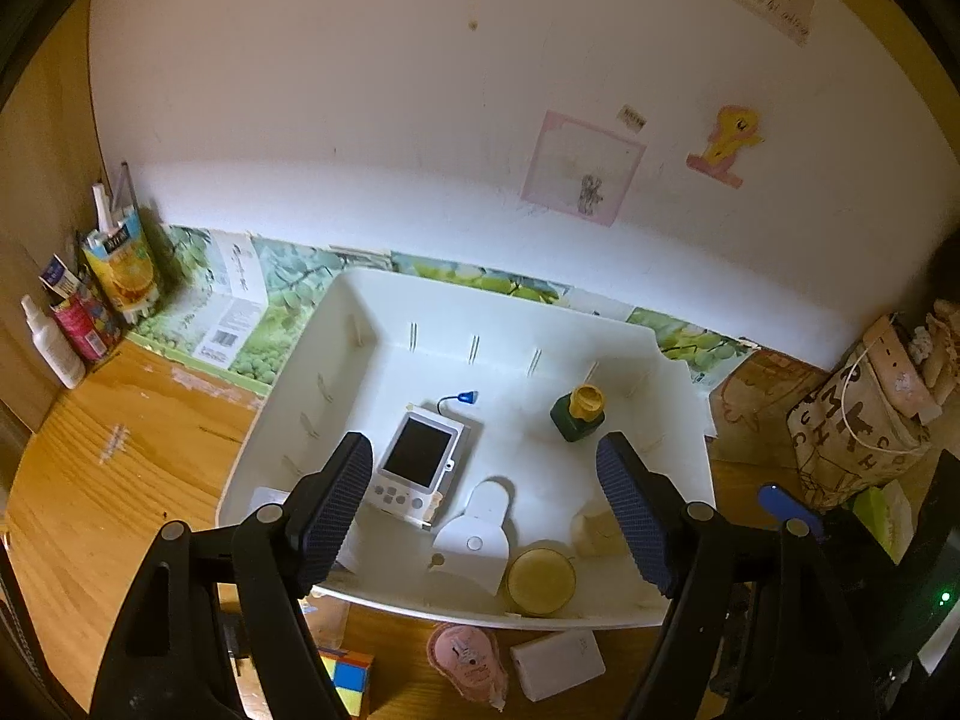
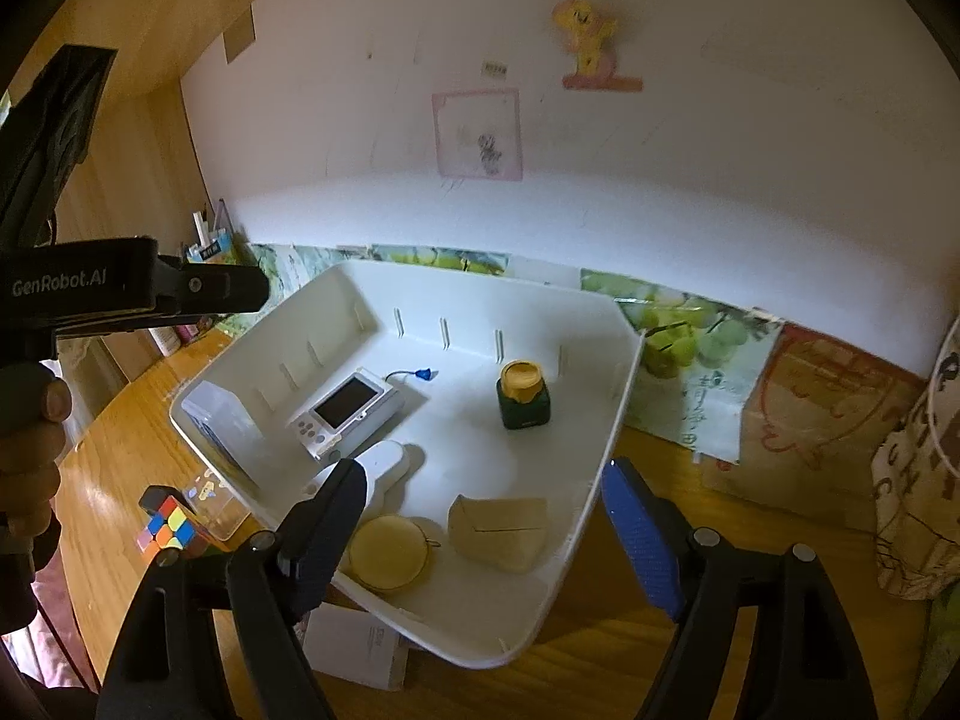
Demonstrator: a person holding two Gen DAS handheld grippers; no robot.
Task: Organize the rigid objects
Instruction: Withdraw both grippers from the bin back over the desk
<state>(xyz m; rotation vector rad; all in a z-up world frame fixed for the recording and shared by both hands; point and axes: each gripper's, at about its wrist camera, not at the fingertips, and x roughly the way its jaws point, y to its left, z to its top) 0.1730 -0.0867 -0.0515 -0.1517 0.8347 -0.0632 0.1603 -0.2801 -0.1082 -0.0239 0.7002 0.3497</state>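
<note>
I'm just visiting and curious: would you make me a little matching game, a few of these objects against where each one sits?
Things:
1. white handheld game console with dark screen
2. dark green jar with yellow lid
3. multicoloured puzzle cube
4. round yellow disc

Places:
A. on the wooden table, outside the white plastic bin
B. bin's near edge
C. bin's middle-left
D. bin's far right

Pairs: 1-C, 2-D, 3-A, 4-B

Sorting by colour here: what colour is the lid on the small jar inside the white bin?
Yellow, on a dark green jar; clearest in the right wrist view.
</note>
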